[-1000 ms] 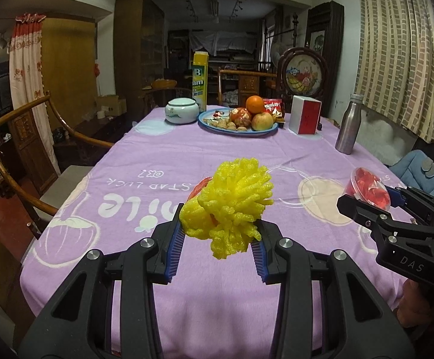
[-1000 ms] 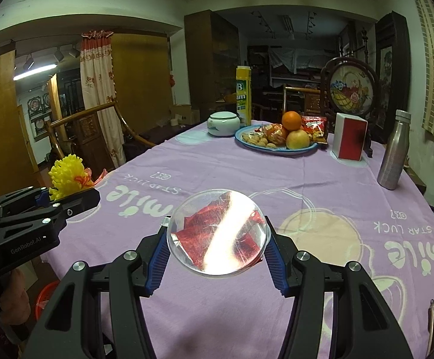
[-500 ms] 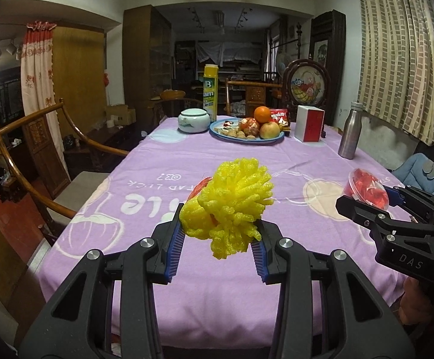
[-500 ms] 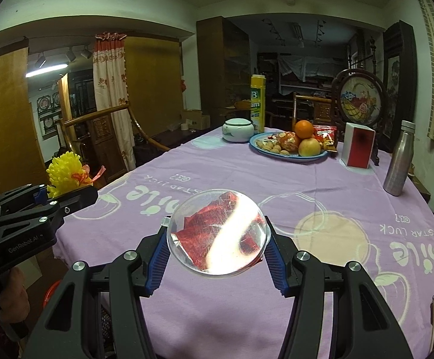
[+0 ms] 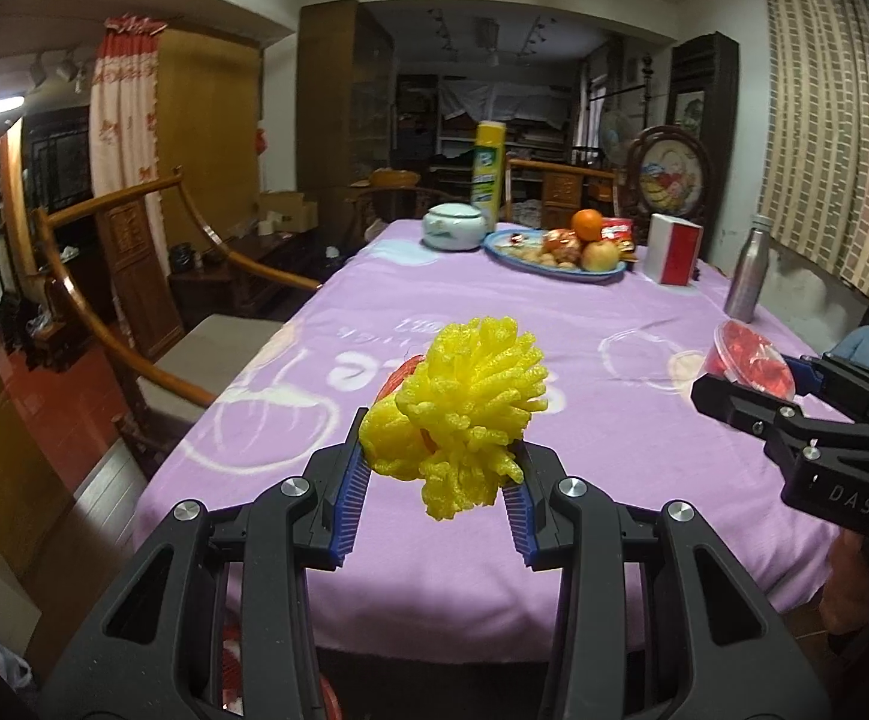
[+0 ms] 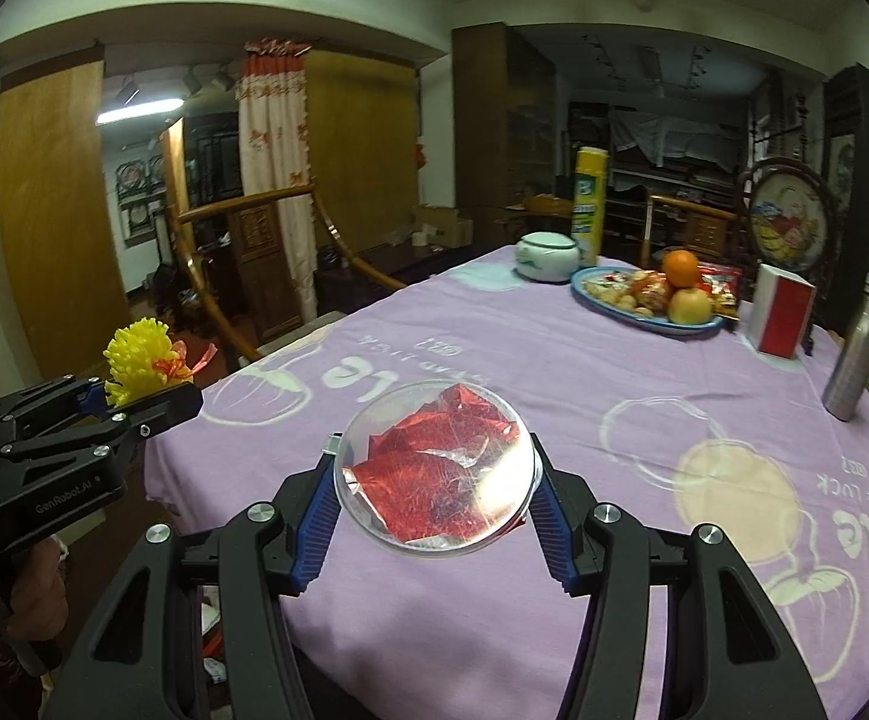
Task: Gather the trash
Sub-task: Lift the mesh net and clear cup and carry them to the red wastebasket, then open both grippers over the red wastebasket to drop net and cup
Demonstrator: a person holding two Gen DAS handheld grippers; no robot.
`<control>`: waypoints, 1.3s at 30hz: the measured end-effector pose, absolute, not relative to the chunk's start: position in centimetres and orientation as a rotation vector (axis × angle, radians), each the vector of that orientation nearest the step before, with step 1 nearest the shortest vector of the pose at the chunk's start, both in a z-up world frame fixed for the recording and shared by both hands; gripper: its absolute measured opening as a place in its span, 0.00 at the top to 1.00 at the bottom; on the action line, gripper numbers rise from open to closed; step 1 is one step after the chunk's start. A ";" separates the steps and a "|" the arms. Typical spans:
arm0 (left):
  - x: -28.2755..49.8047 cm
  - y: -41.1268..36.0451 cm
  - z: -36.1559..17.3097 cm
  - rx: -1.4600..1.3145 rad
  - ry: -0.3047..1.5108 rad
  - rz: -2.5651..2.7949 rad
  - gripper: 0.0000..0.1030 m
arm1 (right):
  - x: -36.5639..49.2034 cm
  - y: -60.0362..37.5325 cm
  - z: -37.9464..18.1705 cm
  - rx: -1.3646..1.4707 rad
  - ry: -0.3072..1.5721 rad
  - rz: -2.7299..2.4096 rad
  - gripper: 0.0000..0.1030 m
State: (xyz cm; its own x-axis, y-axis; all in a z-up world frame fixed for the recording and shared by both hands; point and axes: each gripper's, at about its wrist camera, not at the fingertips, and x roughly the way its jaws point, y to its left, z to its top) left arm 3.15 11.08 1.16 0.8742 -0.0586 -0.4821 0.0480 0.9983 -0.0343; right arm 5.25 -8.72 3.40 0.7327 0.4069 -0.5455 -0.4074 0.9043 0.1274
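The left gripper (image 5: 437, 477) holds a yellow foam net (image 5: 470, 414) between its blue ribbed fingers (image 5: 350, 504): a frilly, spongy ball of soft tubular strands with a scrap of red mesh (image 5: 401, 372) at its 10 o'clock edge. It hangs in the air over the near edge of the tabletop (image 5: 584, 396). The right gripper (image 6: 434, 516) has its fingers (image 6: 314, 516) closed on one clear plastic cup (image 6: 434, 468), round, glossy and domed toward the lens, with crumpled red foil (image 6: 428, 468) inside; it too is held above the near edge.

A soft purple cloth with pale circles and lettering covers the tabletop. At 12 o'clock lies one oval blue plate (image 6: 650, 315) with an orange (image 6: 680, 267) and an apple (image 6: 689, 306) among other items. Near it stand one white lidded ceramic jar (image 6: 545, 257), one tall yellow can (image 6: 589, 198), one red-and-white box (image 6: 782, 318) and, at 2 o'clock, one brushed metal bottle (image 6: 854, 354). A curved wooden chair (image 5: 152, 324) sits at 9 o'clock.
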 end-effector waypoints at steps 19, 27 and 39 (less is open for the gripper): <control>-1.6 26.5 -10.3 -0.078 0.819 0.180 0.61 | 2.4 9.0 0.5 -0.189 0.782 0.809 0.45; -2.6 29.3 -16.7 -0.154 0.959 0.182 0.61 | 0.0 14.6 -2.1 -0.276 0.875 0.905 0.45; -2.6 29.3 -18.0 -0.109 0.973 0.219 0.27 | 0.4 15.8 -2.9 -0.304 0.917 0.911 0.45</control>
State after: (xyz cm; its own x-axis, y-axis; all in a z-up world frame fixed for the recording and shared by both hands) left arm -2.63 29.26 -17.99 0.5433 0.1350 -0.8286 -0.2328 0.9725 0.0058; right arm 0.44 15.80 -2.85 0.2803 0.5457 -0.7898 -0.7857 0.6030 0.1378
